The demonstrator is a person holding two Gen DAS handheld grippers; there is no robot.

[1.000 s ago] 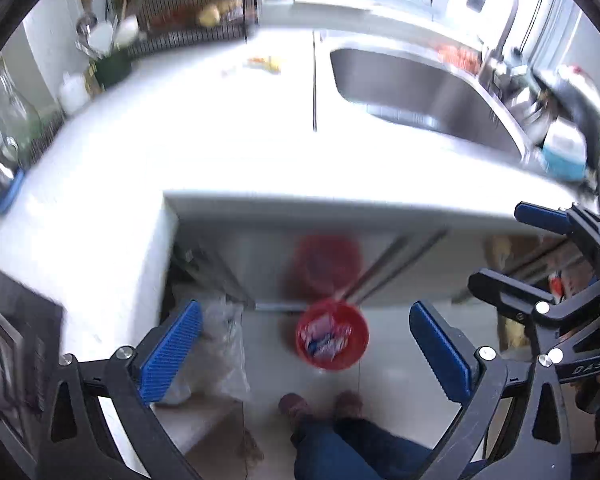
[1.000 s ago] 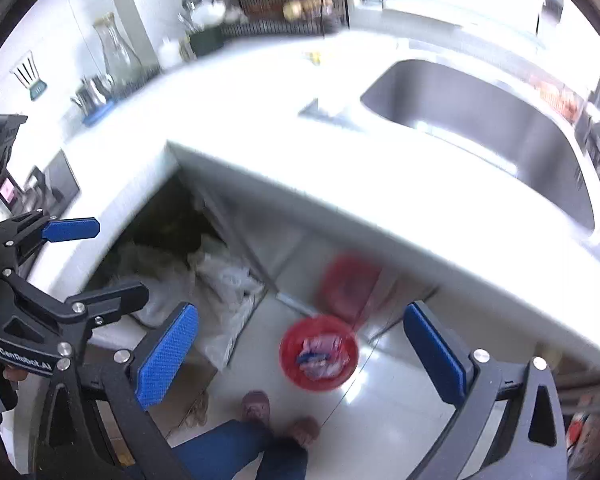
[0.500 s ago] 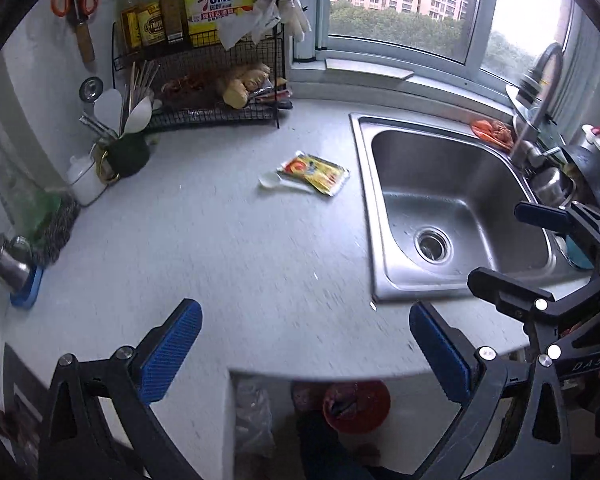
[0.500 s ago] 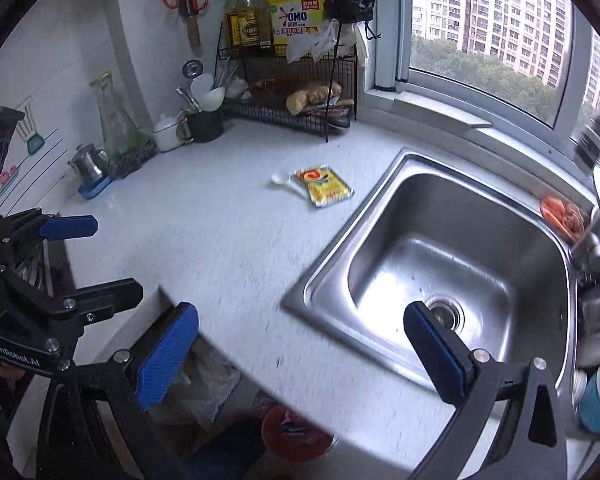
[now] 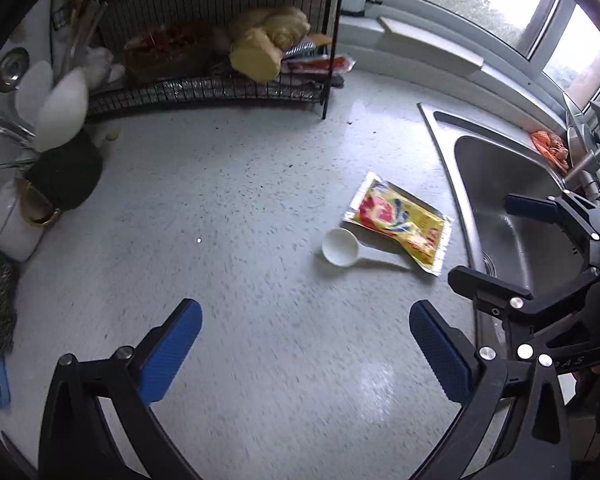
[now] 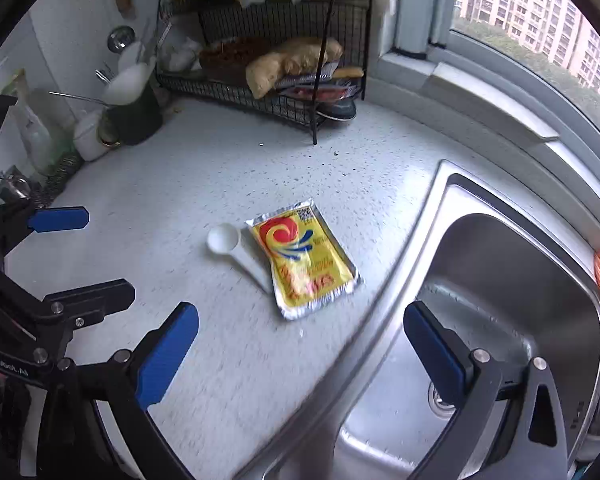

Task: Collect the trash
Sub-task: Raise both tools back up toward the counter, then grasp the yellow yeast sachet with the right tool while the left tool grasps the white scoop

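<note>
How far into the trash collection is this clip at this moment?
Nothing looks collected yet. The yellow packet lies flat on the counter with the white plastic spoon partly tucked under its edge, beside the sink. Both the left claw and right claw are open and empty, above the counter. Grasping and binning both items remains.

Speckled countertop point(image 5: 228, 216), steel sink point(image 6: 512, 280), window point(image 6: 532, 20) (daylit).
</note>
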